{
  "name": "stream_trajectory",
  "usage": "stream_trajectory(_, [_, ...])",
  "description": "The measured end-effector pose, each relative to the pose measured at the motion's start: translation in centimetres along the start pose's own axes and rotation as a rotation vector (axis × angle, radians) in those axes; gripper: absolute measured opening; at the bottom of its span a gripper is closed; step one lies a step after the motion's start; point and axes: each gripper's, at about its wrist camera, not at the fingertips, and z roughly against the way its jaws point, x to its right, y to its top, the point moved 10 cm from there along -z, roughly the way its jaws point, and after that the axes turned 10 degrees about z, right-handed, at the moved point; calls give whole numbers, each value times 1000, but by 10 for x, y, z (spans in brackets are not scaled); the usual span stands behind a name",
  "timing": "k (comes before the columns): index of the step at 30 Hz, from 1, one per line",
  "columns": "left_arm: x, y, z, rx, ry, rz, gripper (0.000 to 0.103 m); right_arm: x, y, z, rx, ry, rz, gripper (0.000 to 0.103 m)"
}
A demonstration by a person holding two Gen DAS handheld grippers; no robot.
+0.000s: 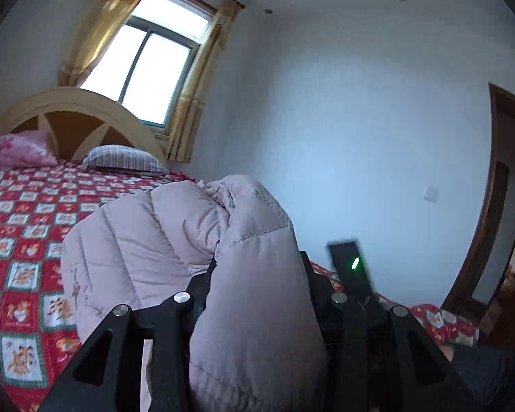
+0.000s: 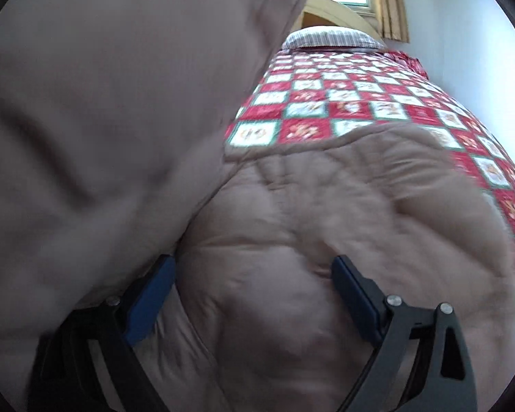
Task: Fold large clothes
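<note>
— Puffy pink fabric fills the near field of the left wrist view; the padded jacket (image 1: 175, 240) bulges up between the black fingers of the left gripper (image 1: 257, 267), which clamp a thick quilted fold of it.

— And the other tool?

— Over the same jacket (image 2: 326, 206) the right gripper (image 2: 254, 271) hangs with its blue pads (image 2: 357, 295) set wide apart; padding swells up between them, but whether they press on it I cannot tell; a lifted flap of the garment blurs across the left half of that view.

— Where does the garment lie?

— On the bed, atop the red-and-white patchwork quilt (image 1: 20, 240); its lower bulk rests on the cover while the held part stands raised.

— What is behind?

— A striped pillow (image 1: 127, 158) and a pink bundle (image 1: 17, 151) by the arched wooden headboard (image 1: 86, 103); a bright window (image 1: 147, 58) with yellow curtains (image 1: 195, 96); a dark door frame (image 1: 491, 206) at the right.
</note>
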Motion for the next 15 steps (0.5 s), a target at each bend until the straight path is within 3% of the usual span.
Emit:
stream_trajectory(5, [40, -29, -53, -58, -12, -176, 43, 76, 12, 65, 108, 0, -160, 98])
stream_trajectory(8, [73, -65, -84, -95, -34, -367, 45, 118, 25, 96, 203, 62, -311, 98])
stream_trajectory(11, [92, -99, -107, -113, -11, -566, 45, 141, 41, 126, 294, 137, -377, 98])
stream_trajectory(13, [95, -118, -118, -132, -7, -624, 45, 139, 50, 133, 290, 182, -360, 98])
stream_trajectory(15, [89, -122, -122, -152, -22, -589, 45, 132, 58, 123, 229, 200, -311, 98])
